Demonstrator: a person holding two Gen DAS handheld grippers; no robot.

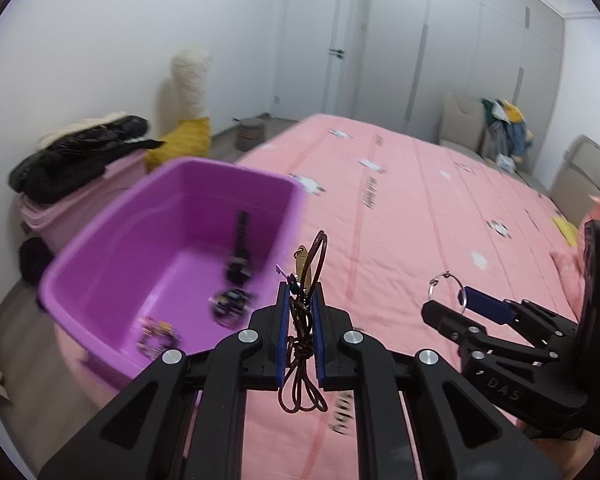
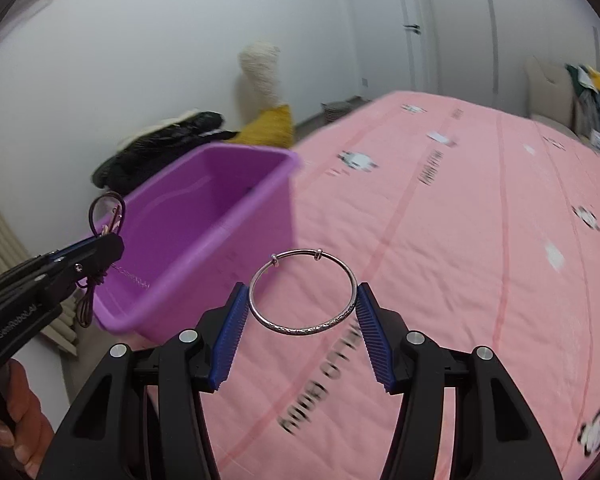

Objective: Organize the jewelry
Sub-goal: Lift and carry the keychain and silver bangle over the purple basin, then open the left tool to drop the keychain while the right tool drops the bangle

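Note:
My left gripper [image 1: 302,292] is shut on a brown cord necklace [image 1: 305,344] with a small pendant; loops hang below and above the jaws. It is held beside the near right rim of a purple plastic bin [image 1: 172,216] on the pink bed. The bin holds several dark pieces of jewelry [image 1: 232,300]. My right gripper [image 2: 303,294] is shut on a silver bangle [image 2: 302,325], held by its sides above the bed, right of the bin [image 2: 204,232]. The right gripper [image 1: 446,292] also shows in the left wrist view, and the left gripper [image 2: 108,236] in the right wrist view.
The pink bedsheet [image 1: 420,208] spreads ahead and to the right. Black clothes [image 1: 80,152] lie on a pink storage box left of the bed. A yellow and white plush [image 1: 188,120] stands by the wall. A door and wardrobes are behind.

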